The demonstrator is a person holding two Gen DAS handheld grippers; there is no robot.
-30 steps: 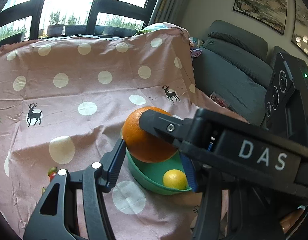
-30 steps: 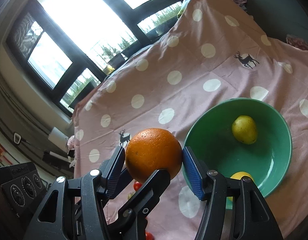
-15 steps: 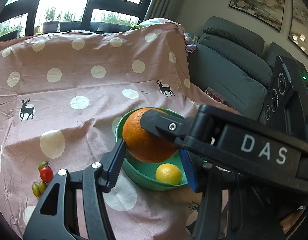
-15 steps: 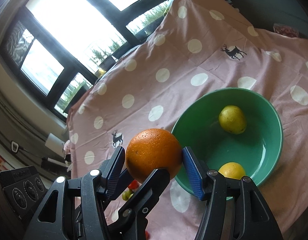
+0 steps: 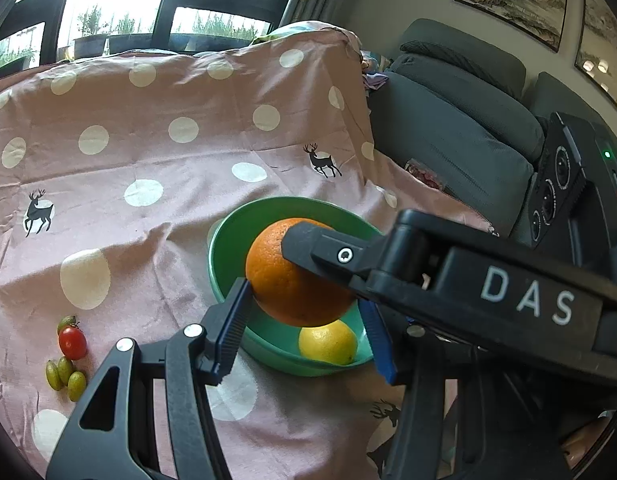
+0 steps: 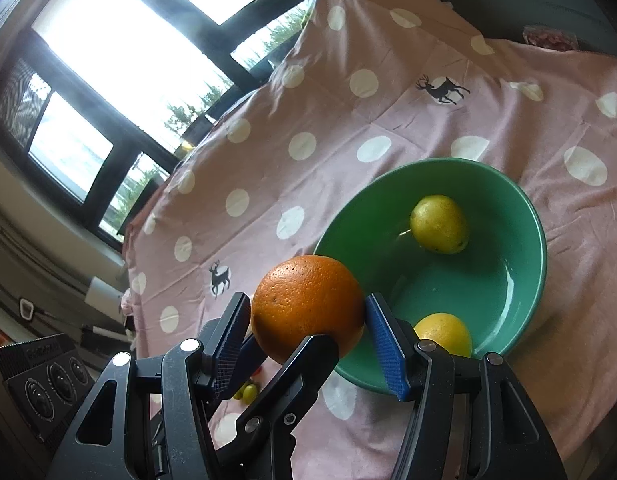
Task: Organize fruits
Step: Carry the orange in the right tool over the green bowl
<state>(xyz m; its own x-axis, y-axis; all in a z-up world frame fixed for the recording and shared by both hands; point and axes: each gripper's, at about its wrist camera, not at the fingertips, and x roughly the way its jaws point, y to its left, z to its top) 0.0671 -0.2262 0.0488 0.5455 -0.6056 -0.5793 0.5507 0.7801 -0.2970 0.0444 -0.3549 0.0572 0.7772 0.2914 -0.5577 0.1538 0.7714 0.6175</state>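
Both the left gripper [image 5: 304,316] and the right gripper [image 6: 308,322] had their fingers clamped on one orange [image 6: 304,312] above the green bowl [image 6: 524,272] holding two lemons [image 6: 438,224].

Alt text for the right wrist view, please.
Both grippers, right and left, clamp one orange at the near rim of a green bowl holding two lemons, on a pink polka-dot cloth.
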